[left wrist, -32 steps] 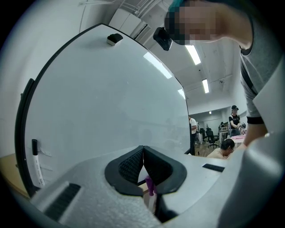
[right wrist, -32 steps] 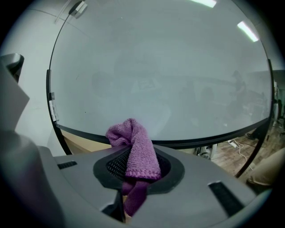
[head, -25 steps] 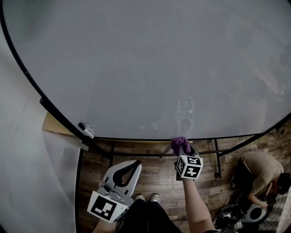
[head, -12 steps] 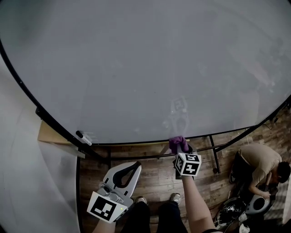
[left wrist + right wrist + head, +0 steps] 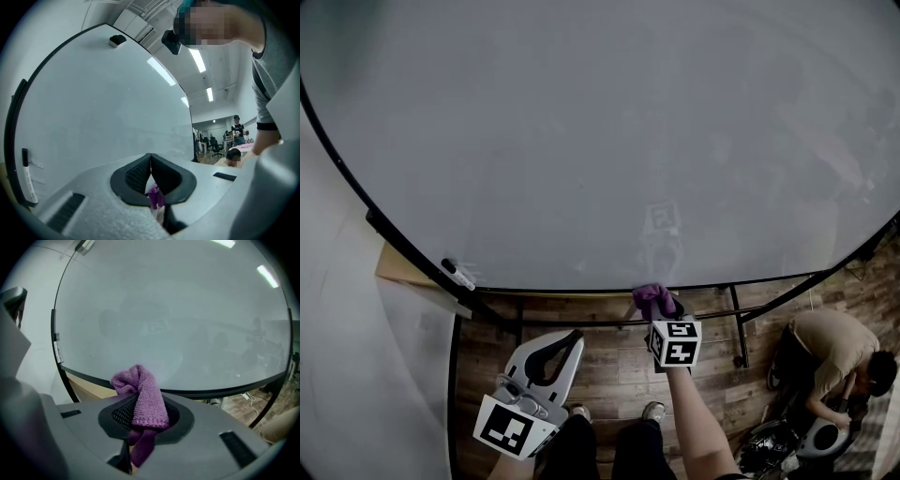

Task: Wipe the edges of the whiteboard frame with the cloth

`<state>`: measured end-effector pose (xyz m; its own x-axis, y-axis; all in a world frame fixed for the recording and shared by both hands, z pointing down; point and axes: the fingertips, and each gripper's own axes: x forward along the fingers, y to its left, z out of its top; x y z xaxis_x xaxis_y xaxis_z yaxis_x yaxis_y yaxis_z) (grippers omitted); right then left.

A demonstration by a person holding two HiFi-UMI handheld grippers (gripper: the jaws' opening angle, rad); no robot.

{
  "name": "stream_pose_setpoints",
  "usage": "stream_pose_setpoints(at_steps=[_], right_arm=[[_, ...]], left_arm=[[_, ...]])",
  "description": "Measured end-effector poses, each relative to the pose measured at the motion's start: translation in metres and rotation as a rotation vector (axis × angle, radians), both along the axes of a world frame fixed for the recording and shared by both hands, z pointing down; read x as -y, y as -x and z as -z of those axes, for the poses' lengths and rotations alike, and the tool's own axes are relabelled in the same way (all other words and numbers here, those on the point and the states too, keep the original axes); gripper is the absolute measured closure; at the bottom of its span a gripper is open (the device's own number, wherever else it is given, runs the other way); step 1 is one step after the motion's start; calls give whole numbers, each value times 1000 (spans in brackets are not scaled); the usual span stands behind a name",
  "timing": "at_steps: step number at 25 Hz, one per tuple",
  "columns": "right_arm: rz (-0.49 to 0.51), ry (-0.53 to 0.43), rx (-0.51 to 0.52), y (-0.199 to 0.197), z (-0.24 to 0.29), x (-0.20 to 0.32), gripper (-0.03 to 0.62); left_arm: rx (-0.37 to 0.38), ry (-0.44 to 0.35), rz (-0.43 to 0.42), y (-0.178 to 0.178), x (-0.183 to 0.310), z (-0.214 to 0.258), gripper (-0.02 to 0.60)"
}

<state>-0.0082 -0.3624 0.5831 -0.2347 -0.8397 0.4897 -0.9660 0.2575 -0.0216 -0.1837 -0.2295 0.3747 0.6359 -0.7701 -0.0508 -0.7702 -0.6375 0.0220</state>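
Jaws of the right gripper stayed clamped on the purple cloth at the bottom edge of the whiteboard frame, showing scarcely any travel relative to the marker, while the left gripper hung closed and empty; wiping had, seemingly, hardly advanced.

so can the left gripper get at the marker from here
Probably yes: the left gripper is empty, and nothing stands between it and the marker at the lower left of the whiteboard. Its jaws are shut, so they must open first.
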Motion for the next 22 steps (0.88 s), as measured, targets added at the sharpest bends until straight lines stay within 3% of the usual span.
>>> stream_pose_setpoints(at_steps=[6, 22], right_arm=[[65, -2, 14, -10, -1, 1, 517], [63, -10, 31, -89, 0, 7, 517]], left_arm=[[16, 16, 42, -32, -5, -1, 565], [23, -3, 70, -109, -1, 0, 565]])
